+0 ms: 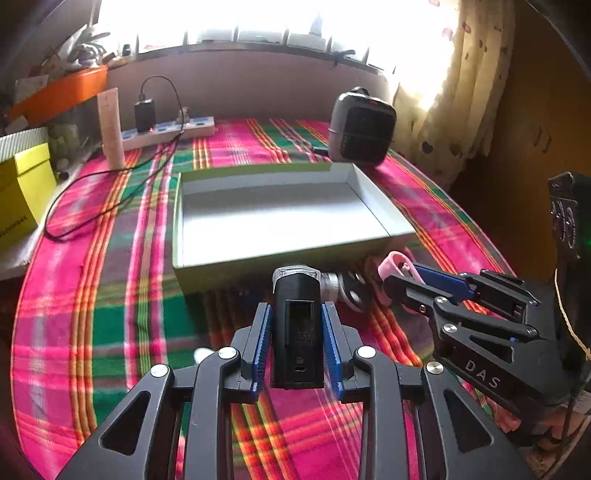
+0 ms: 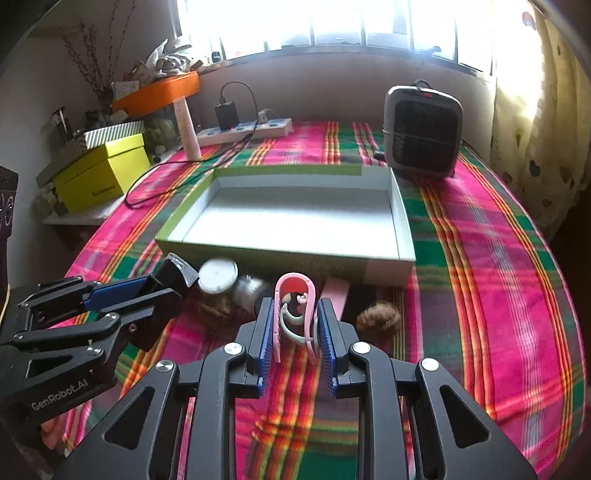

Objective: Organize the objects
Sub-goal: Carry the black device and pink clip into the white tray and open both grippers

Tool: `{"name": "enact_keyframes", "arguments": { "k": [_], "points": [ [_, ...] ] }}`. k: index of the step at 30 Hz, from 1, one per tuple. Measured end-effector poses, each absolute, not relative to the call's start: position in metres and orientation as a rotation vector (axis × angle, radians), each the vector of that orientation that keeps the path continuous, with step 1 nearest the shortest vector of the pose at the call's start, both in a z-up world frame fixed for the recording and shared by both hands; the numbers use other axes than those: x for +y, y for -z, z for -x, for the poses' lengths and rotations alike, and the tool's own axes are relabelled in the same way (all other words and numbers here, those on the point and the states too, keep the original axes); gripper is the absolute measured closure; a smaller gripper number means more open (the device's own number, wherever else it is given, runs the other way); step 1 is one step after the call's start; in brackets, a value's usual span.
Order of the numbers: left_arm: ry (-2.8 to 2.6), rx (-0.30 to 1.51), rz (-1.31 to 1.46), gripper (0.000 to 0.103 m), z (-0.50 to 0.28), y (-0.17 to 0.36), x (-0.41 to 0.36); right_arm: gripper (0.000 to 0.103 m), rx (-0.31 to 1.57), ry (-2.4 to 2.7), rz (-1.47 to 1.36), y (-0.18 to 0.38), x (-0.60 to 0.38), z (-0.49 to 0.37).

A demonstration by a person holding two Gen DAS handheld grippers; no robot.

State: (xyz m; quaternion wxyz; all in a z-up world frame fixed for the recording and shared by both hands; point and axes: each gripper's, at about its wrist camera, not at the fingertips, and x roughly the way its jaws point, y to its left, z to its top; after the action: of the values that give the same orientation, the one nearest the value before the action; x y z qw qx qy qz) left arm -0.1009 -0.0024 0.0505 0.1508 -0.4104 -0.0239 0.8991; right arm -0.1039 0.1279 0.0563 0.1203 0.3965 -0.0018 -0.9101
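Box (image 2: 400,225) empty; nothing placed yet. Left hand-held gripper (image 1: 297,341) clamps black device (image 1: 297,332), right hand-held gripper (image 2: 294,332) clamps pink clip (image 2: 295,295); other items near box remain.

Wrist views, angled down, sharing tray (image 1: 207,264) (image 2: 236,251)

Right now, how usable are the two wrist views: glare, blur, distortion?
Left wrist: window blown out white, tray floor washed by glare, cloth edges bent by fisheye, black device in the left gripper sharp. Right wrist: the same window glare, pink clip in the right gripper sharp, small items just beyond it soft and shadowed.
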Motion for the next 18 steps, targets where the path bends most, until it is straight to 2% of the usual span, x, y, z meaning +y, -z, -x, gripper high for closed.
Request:
{"name": "enact_keyframes", "arguments": {
  "k": [18],
  "points": [
    [-2.618, -0.099, 1.187, 0.078, 0.166, -0.058, -0.017, 0.079, -0.02, 2.568, -1.18, -0.063, 0.112, 0.169]
  ]
}}
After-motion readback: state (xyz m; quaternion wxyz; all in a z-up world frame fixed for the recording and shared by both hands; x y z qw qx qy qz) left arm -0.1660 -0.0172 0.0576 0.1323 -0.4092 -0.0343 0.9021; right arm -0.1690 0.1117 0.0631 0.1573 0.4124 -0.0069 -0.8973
